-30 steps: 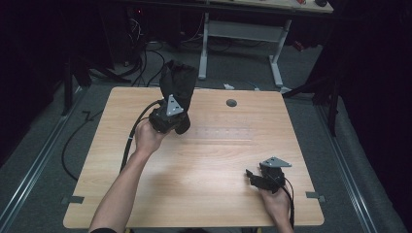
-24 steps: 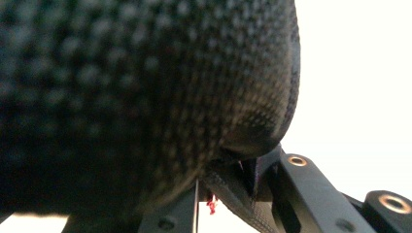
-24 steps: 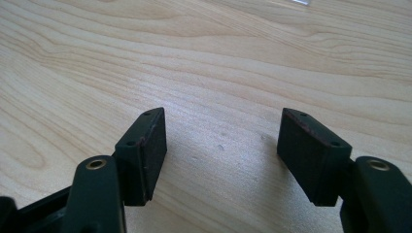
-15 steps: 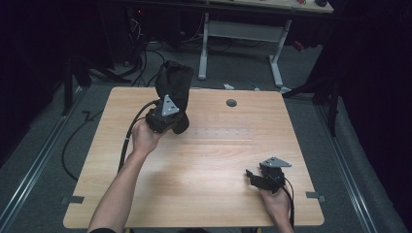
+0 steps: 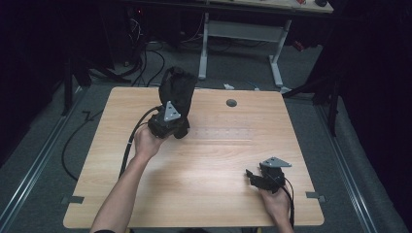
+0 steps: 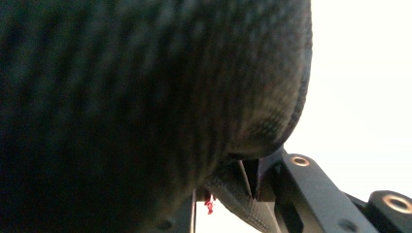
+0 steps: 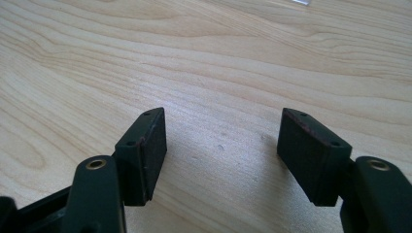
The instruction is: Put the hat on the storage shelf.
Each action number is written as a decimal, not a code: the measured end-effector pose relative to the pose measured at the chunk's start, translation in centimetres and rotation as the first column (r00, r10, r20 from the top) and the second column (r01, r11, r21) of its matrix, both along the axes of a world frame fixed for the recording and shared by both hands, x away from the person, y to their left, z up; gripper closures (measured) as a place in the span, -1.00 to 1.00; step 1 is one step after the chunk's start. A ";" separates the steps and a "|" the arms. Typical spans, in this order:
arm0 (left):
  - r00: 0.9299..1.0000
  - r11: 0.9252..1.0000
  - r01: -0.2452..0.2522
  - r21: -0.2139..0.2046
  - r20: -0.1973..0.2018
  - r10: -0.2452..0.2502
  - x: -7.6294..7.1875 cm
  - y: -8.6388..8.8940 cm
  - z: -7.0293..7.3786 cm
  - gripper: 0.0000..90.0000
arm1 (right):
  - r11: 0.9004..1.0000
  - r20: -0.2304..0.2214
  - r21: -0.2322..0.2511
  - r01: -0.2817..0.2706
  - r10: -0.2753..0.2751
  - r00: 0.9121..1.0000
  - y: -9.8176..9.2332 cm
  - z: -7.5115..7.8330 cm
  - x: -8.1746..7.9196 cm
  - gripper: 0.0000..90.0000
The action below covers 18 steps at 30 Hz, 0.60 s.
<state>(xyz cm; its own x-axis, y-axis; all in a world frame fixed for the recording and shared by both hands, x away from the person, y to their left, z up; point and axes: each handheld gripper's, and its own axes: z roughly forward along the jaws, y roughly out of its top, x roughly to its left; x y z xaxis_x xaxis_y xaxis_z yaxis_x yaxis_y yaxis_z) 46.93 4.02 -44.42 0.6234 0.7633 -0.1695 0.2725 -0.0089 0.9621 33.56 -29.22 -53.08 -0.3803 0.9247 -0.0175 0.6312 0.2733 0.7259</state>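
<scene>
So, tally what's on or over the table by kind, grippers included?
Grippers: 2, left gripper and right gripper
Black fabric items: 1, black cloth, held in the left gripper
Table grommets: 1, grey grommet
Total: 4

Black tools (image 5: 265,178), grey triangular plates

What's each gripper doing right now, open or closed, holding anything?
Left gripper: closed on a black knitted fabric piece, lifted off the wooden table.
Right gripper: open, holding nothing, low over the table.
</scene>
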 end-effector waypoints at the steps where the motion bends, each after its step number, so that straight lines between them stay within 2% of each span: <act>1: 1.000 1.000 -0.003 -0.007 -0.006 0.003 0.0 0.1 0.0 0.67 | 1.000 0.000 0.000 0.000 0.000 1.000 0.0 0.0 0.0 -0.22; 5: 0.999 0.999 -0.019 -0.038 -0.026 0.018 -0.1 0.1 0.0 0.63 | 1.000 0.000 0.000 0.000 0.000 1.000 0.0 0.0 0.0 -0.22; 7: 0.998 0.998 -0.028 -0.058 -0.056 0.025 -0.1 0.3 0.1 0.58 | 1.000 0.000 0.000 0.000 0.000 1.000 0.0 0.0 0.0 -0.22; 8: 0.997 0.997 -0.037 -0.072 -0.071 0.032 0.0 0.4 0.0 0.52 | 1.000 0.000 0.000 0.000 0.000 1.000 0.0 0.0 0.0 -0.22; 13: 0.993 0.996 -0.042 -0.079 -0.109 0.033 -0.1 0.5 0.1 0.31 | 1.000 0.000 0.000 0.000 0.000 1.000 0.0 0.0 0.0 -0.22; 14: 0.993 0.996 -0.045 -0.082 -0.114 0.036 -0.1 0.4 0.1 0.20 | 1.000 0.000 0.000 0.000 0.000 1.000 0.0 0.0 0.0 -0.22; 15: 0.992 0.995 -0.051 -0.088 -0.123 0.040 -0.1 0.5 0.1 0.20 | 1.000 0.000 0.000 0.000 0.000 1.000 0.0 0.0 0.0 -0.22; 18: 0.988 0.991 -0.071 -0.113 -0.146 0.055 0.0 0.6 0.3 0.02 | 1.000 0.000 0.000 0.000 0.000 1.000 0.0 0.0 0.0 -0.22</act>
<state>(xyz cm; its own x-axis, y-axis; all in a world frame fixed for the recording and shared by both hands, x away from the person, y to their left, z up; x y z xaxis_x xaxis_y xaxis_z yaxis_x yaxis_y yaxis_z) 46.95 4.58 -44.10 0.5378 0.7697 -0.3439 0.4029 0.1236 0.9069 33.56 -29.22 -53.08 -0.3800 0.9248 -0.0176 0.6312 0.2732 0.7259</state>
